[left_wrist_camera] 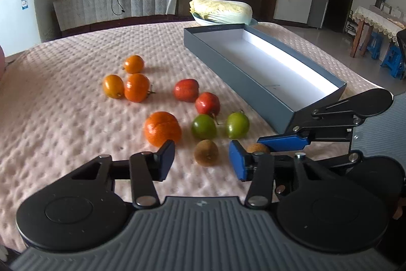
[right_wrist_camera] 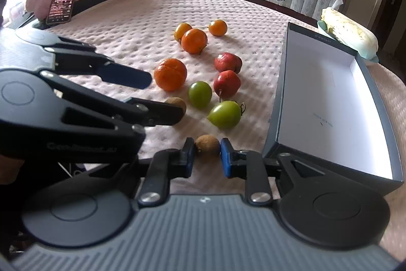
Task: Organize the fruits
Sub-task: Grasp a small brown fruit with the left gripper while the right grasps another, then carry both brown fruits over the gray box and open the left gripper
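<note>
The two small brown fuzzy kiwi-like fruits are the nearest of the group. One of them (right_wrist_camera: 206, 145) sits between the pads of the right hand-held gripper (right_wrist_camera: 207, 156), which is closed narrow on it, both pads touching its sides. The other brown fruit (left_wrist_camera: 206, 152) lies in the gap of the left hand-held gripper (left_wrist_camera: 201, 160), whose jaws stand half wide and do not press on it. I judge these fruits light, a little soft under a rough skin that should not slip; the hold is best across the widest middle, gently, because too much force would bruise them.

The long grey cardboard box with white inside (right_wrist_camera: 284, 83) stands empty at about 2 o'clock from the right hand-held gripper, just beside it, and is probably the place for the fruits. Its near wall must be passed over.

On the pink quilted surface (left_wrist_camera: 63, 106), at 12 o'clock, lie two green round fruits (left_wrist_camera: 203, 126), two red apple-like fruits (left_wrist_camera: 207, 103), one big orange mandarin (left_wrist_camera: 162, 128) and three small orange fruits (left_wrist_camera: 136, 87) farther, at 11 o'clock. Round things may roll if pushed. The two hand-held grippers are close together, so they could knock each other when lifting. A pale cabbage on a plate (left_wrist_camera: 220, 10) lies behind the box, a phone (right_wrist_camera: 63, 0) far at 10 o'clock in the right view
</note>
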### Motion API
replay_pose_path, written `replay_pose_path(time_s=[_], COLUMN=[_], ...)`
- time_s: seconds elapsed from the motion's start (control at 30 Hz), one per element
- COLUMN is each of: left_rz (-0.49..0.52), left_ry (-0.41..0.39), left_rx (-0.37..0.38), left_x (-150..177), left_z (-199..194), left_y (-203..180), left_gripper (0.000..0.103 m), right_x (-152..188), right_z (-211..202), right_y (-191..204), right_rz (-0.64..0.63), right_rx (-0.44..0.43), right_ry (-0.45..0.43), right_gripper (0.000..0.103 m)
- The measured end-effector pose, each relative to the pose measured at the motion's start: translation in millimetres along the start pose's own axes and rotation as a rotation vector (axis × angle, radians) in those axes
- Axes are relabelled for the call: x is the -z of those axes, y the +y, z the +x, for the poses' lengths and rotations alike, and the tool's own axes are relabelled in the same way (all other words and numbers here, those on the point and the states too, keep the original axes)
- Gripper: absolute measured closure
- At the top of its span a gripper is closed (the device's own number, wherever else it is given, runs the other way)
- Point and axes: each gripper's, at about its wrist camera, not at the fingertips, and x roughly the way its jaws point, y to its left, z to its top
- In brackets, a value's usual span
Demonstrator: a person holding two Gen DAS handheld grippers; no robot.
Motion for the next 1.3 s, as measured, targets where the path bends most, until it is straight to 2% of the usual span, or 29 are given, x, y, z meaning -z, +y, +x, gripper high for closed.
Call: replay_pose_path(time_s=[0.13, 0.27, 0.53, 0.87, 1.1, 1.3], left_rz=[-0.01, -0.017, -0.005, -0.02, -0.047, -0.058], left_ry=[0.015, 0.037, 0.048, 0.032, -0.025, -0.082], left_rx=[-0.005, -0.001, -0.023, -0.052, -0.088, -0.139], left_x=[-0.5, -0.5, 1.6, 0.1, -5.4, -19.9], left_z=[9.7, 18.1, 23.9, 13.7, -12.2, -26.8], left_y=[-1.4, -3.8, -5.8, 3.5, 19.9, 32.1], left_gripper=[0.051, 0.064, 0.075, 0.076, 0.076, 0.076], right_x=[1.8, 3.9, 6.0, 1.4, -7.9, -12.8], right_z=[-1.9, -4.2, -7.8, -9.2, -15.3, -19.1], right_y=[-3.7, -6.1, -10.1, -6.2, -10.2, -8.2], right_rz=[0.006, 0.003, 0.013, 0.019, 0.101, 0.112], right_rx=[-0.008, -0.005, -0.011, -0.014, -0.019, -0.036], right_ry=[0.001, 0.001, -0.004, -0.039, -0.104, -0.141], right_gripper=[0.077, 0.077, 0.078, 0.078, 0.078, 0.078])
